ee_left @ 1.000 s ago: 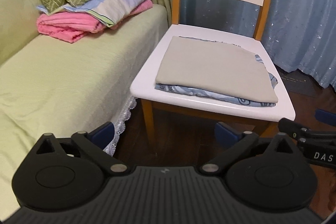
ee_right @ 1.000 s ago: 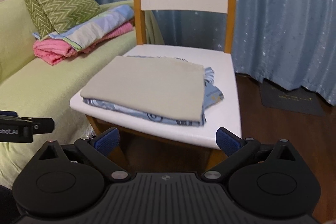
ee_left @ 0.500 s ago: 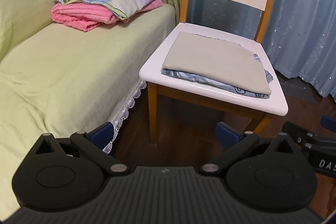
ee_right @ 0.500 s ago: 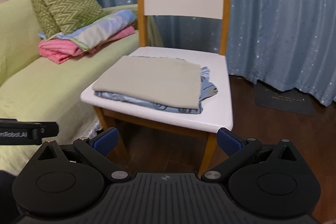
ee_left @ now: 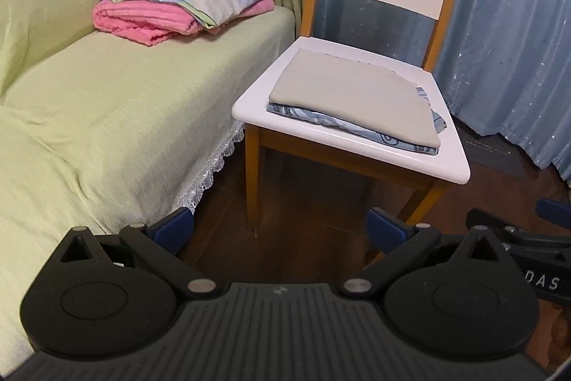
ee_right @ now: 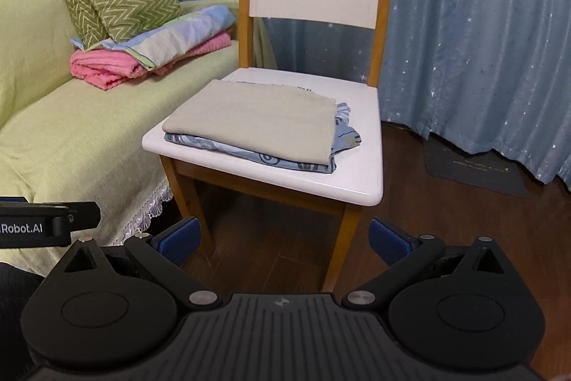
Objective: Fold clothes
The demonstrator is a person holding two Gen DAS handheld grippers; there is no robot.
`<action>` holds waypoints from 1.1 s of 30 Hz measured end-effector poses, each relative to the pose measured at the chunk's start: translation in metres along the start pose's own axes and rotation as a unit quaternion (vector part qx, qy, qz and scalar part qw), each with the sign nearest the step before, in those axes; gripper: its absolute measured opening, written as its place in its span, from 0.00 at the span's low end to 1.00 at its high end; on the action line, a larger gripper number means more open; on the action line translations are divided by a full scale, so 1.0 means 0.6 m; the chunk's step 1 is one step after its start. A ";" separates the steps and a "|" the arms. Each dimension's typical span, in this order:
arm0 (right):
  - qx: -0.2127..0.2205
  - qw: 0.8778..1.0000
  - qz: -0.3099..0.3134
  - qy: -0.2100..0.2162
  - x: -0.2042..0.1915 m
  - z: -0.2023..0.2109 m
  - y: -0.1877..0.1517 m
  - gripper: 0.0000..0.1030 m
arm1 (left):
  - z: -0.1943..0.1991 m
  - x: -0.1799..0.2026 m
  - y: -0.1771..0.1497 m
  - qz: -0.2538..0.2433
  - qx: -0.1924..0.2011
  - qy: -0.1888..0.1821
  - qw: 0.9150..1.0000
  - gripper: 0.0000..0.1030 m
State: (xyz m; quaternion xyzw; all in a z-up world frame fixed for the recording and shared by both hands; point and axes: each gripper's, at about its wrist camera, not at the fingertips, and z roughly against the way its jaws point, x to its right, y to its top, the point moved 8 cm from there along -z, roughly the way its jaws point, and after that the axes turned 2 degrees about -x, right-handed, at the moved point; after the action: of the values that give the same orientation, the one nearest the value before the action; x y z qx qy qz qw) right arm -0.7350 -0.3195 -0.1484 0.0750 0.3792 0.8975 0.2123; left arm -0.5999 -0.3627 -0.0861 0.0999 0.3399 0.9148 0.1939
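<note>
Beige cloth (ee_left: 353,99) lies folded on chair seat (ee_left: 453,166) – soft, light; take its front-edge corners. Both grippers (ee_left: 278,229) (ee_right: 283,240) have fingers released, empty.

In the lower part of the frame the right gripper (ee_right: 282,238) spreads its blue-padded fingers (ee_right: 178,236) wide, with nothing between them. At centre a white-seated wooden chair (ee_right: 360,174) carries a folded beige cloth (ee_right: 257,116) stacked on a folded blue patterned garment (ee_right: 285,159). At the left edge the left gripper (ee_right: 46,224) juts in. A green sofa (ee_right: 71,138) at left bears a pink towel (ee_right: 107,66).
</note>
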 end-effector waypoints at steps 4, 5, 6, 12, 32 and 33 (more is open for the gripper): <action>0.000 1.000 -0.006 -0.002 0.003 0.011 -0.001 1.00 | 0.012 0.008 -0.004 -0.016 0.009 0.026 0.999 0.99; 0.000 1.000 -0.009 -0.002 0.004 0.013 -0.002 1.00 | 0.015 0.008 -0.004 -0.018 0.011 0.032 0.999 0.99; -0.001 1.000 -0.011 -0.002 0.005 0.014 -0.002 1.00 | 0.017 0.009 -0.005 -0.019 0.012 0.037 0.999 0.99; -0.016 0.999 -0.026 0.012 0.018 0.012 -0.002 1.00 | 0.030 0.010 -0.010 -0.025 0.023 0.062 0.997 0.99; -0.041 0.998 -0.036 0.016 0.016 -0.039 0.003 1.00 | -0.029 0.014 -0.013 -0.046 -0.008 0.036 0.998 0.99; -0.041 0.998 -0.037 0.014 0.019 -0.042 0.004 1.00 | -0.033 0.015 -0.012 -0.047 -0.009 0.035 0.998 0.99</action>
State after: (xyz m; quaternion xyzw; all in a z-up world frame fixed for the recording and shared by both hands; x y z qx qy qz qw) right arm -0.7532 -0.3326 -0.1644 0.0400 0.3478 0.9046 0.2430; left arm -0.6121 -0.3652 -0.1052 0.0500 0.3424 0.9108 0.2252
